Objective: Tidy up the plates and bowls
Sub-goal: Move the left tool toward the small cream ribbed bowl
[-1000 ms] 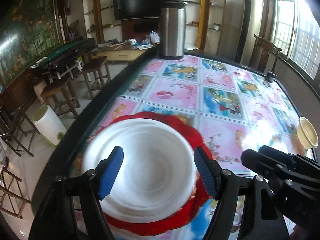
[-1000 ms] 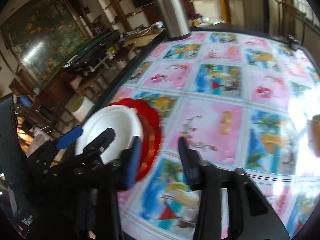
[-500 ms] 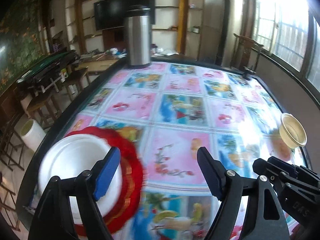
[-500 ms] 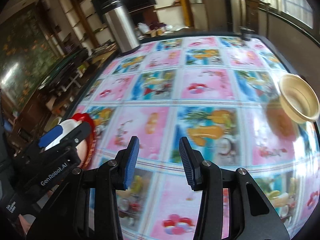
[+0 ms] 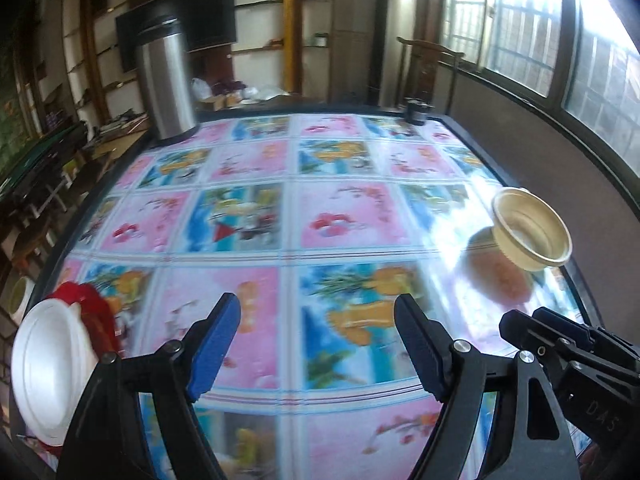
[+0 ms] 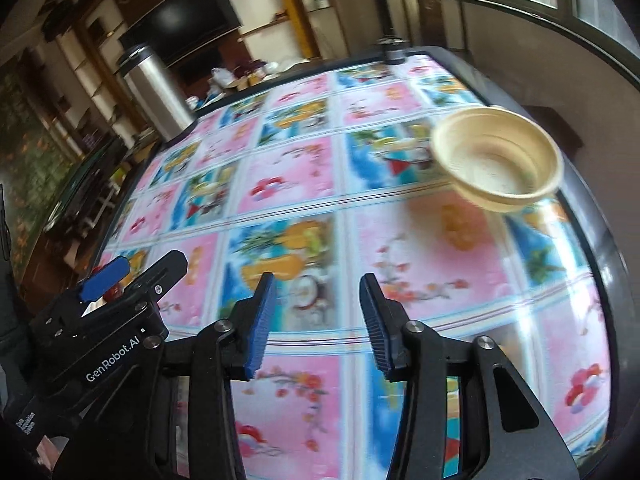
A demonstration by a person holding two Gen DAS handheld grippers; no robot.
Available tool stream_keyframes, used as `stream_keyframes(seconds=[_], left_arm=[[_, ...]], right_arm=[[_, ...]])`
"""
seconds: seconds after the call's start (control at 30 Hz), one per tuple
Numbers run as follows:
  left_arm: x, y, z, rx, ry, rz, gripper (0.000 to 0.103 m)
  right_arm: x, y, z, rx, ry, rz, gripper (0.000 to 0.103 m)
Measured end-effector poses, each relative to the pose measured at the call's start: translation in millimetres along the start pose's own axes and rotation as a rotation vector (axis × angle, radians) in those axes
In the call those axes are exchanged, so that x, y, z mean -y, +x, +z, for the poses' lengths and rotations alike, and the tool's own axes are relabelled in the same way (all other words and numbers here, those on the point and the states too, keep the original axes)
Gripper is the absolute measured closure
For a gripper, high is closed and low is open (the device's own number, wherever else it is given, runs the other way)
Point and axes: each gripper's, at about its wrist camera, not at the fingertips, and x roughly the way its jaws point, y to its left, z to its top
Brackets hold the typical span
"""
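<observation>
Both grippers hang released over the table (image 5: pixel 472 148), the left gripper (image 5: pixel 318 344) wide, the right gripper (image 6: pixel 316 324) just widening, nothing between. The bowl (image 6: pixel 496 160) sits near the right edge; the plates (image 5: pixel 52 368), probably stacked, far left.

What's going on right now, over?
Both grippers, left and right, open and empty; right's fingers just widened. Cream bowl ahead by the table edge, untouched. Path clear.

Tablecloth (image 5: pixel 336 220) glossy, printed, throws window glare. Flask (image 5: pixel 166 84) brushed steel, black plastic lid. Bowl (image 6: pixel 496 158) matt cream plastic, ribbed. Plate (image 5: pixel 44 376) smooth white. My pads (image 6: pixel 260 320) ridged blue rubber.
</observation>
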Motion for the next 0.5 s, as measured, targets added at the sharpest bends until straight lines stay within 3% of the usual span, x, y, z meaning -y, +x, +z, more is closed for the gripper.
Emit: stream_keyframes(seconds=[0.5], left_arm=[[90,26,19,-0.018,0.097,-0.101,0.023]], right_arm=[[90,-22,14,0.038,0.138,-0.069,0.055]])
